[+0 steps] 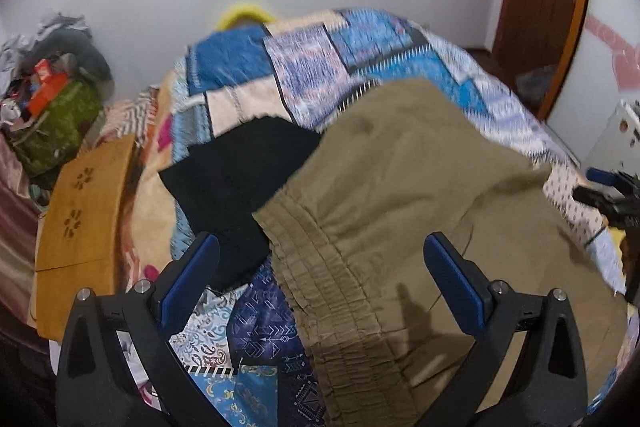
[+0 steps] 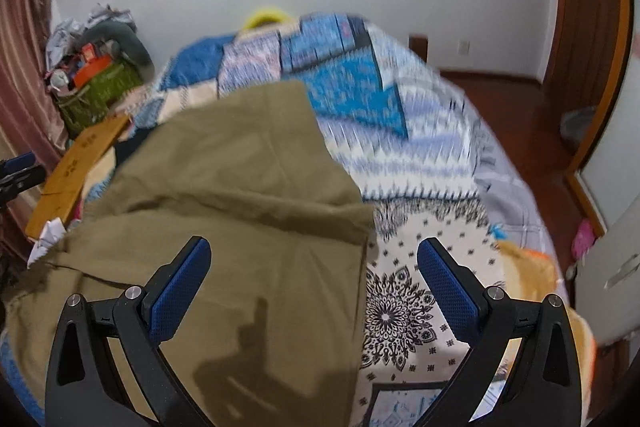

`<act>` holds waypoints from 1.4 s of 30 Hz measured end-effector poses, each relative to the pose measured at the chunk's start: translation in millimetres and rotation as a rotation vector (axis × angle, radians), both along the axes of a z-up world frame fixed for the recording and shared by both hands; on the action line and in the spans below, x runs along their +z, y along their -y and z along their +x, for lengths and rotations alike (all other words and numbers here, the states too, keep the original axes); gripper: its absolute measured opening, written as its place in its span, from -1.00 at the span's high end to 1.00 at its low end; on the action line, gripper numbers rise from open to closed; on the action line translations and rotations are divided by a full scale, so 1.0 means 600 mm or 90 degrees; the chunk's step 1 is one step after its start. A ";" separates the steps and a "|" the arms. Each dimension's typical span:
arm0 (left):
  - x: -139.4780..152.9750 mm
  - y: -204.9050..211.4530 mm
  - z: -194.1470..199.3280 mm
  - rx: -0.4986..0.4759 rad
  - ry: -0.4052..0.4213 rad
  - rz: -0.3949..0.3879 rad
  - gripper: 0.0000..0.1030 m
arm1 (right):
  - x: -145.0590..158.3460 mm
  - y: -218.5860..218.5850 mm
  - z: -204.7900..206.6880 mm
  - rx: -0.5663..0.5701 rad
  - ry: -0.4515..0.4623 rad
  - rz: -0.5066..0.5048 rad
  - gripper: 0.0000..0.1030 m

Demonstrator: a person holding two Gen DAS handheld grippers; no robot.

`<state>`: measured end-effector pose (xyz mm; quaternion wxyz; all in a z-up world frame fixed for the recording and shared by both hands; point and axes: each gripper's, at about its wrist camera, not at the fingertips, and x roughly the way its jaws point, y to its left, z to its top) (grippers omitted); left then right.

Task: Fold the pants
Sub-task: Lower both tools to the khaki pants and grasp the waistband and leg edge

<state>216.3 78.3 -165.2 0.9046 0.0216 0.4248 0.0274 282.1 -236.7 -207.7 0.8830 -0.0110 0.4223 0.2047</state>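
The pants (image 1: pixel 400 187) lie spread on the bed (image 1: pixel 304 67), filling the centre and lower right of the left wrist view and the centre and lower left of the right wrist view. They already look doubled over, one layer lying across another, so the fold seems to be partway through, with neither tool holding cloth at this moment.

The left tool (image 1: pixel 320 275) hangs above the gathered waistband (image 1: pixel 320 279), its jaws spread wide and empty; one blue pad sits over the black garment (image 1: pixel 240 179) beside the pants, the other over the olive cloth. The right tool (image 2: pixel 314 281) hovers over the right-hand edge of the pants (image 2: pixel 240 187), also wide open and empty, one pad above the cloth and one above the patterned quilt (image 2: pixel 420 267).

The next move likely calls for each tool to drop, pinch an edge and carry it across. Both views are blurred, so finer creases cannot be read.
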 end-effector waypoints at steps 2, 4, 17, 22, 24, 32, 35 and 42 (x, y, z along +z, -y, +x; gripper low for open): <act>-0.017 -0.001 0.012 -0.002 -0.025 0.005 -1.00 | -0.027 0.007 0.018 0.001 -0.049 0.011 -0.78; -0.036 -0.006 0.022 -0.002 -0.057 -0.003 -1.00 | -0.049 0.010 0.038 -0.002 -0.086 0.022 -0.65; -0.128 -0.042 0.042 0.027 -0.175 -0.116 -0.66 | -0.110 0.026 0.068 0.005 -0.176 0.113 0.41; -0.121 -0.034 0.037 0.012 -0.166 -0.099 -0.28 | -0.106 0.019 0.062 0.013 -0.155 0.085 0.72; -0.115 -0.028 0.033 0.011 -0.158 -0.061 -0.26 | -0.103 0.011 0.058 0.020 -0.141 0.056 0.75; -0.120 -0.036 0.035 0.019 -0.165 -0.066 -0.26 | -0.108 -0.002 0.068 0.021 -0.137 0.015 0.76; -0.106 -0.034 0.032 0.010 -0.169 -0.066 -0.26 | -0.098 -0.010 0.069 0.031 -0.136 -0.017 0.69; -0.058 -0.032 0.026 -0.002 -0.125 -0.057 -0.52 | -0.044 0.016 0.055 0.028 -0.124 0.005 0.52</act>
